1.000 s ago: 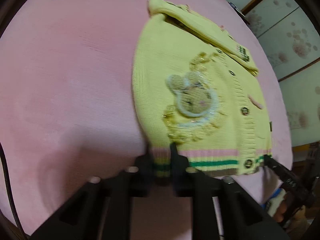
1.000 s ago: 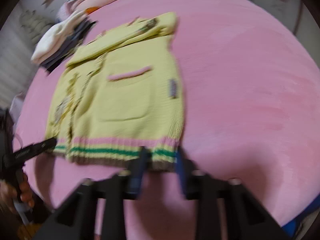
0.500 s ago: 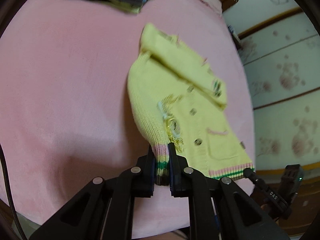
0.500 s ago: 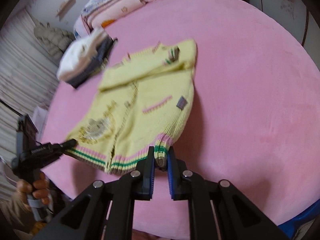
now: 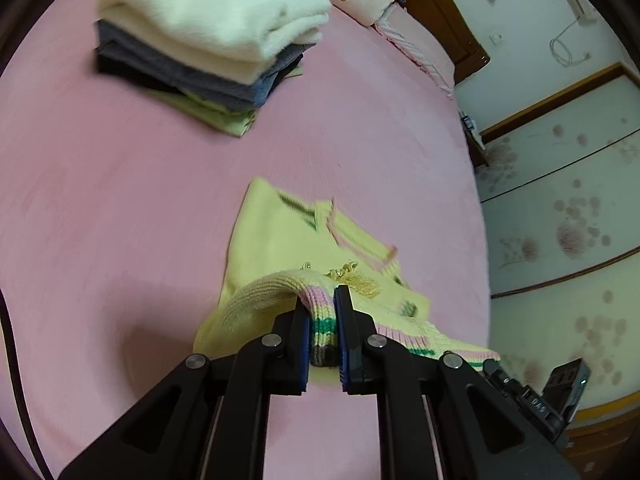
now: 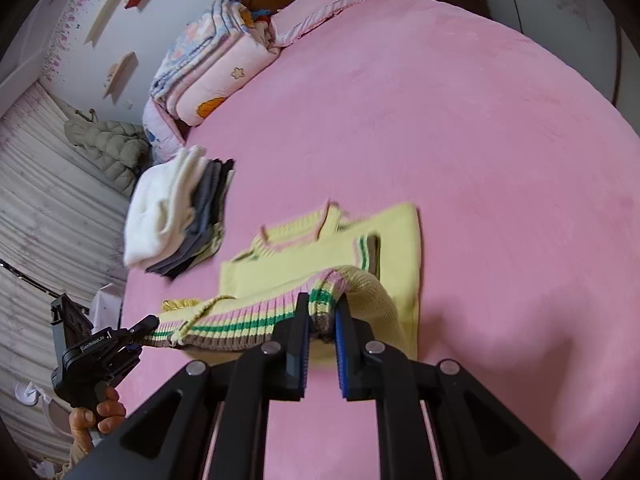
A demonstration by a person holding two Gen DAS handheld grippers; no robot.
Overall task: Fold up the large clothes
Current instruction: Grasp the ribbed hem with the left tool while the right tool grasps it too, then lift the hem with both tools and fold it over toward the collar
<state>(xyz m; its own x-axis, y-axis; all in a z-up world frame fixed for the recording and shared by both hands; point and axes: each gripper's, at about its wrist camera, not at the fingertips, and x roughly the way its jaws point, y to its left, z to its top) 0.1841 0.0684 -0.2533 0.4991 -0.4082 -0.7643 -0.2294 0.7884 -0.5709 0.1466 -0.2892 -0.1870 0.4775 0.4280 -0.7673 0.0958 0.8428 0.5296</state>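
Note:
A yellow knit cardigan (image 5: 276,248) with a pink, green and brown striped hem lies on the pink bed (image 5: 120,184). My left gripper (image 5: 323,320) is shut on one corner of the hem, lifted off the bed. My right gripper (image 6: 322,320) is shut on the other hem corner of the cardigan (image 6: 384,240). The hem hangs stretched between the two grippers and is carried over the cardigan's body toward the collar. The other gripper shows at each view's edge: the right gripper (image 5: 532,396) at lower right in the left wrist view, the left gripper (image 6: 132,334) at lower left in the right wrist view.
A pile of folded clothes (image 5: 208,36), white on top of grey, sits farther up the bed, seen again as the pile (image 6: 176,216) in the right wrist view. Folded quilts and pillows (image 6: 216,64) lie by the wooden headboard. A person's hand (image 6: 96,416) holds the left gripper's handle.
Both grippers have risen and moved toward the collar with the hem corners in them. The lower half of the cardigan has lifted off the bed and folded over the upper half.

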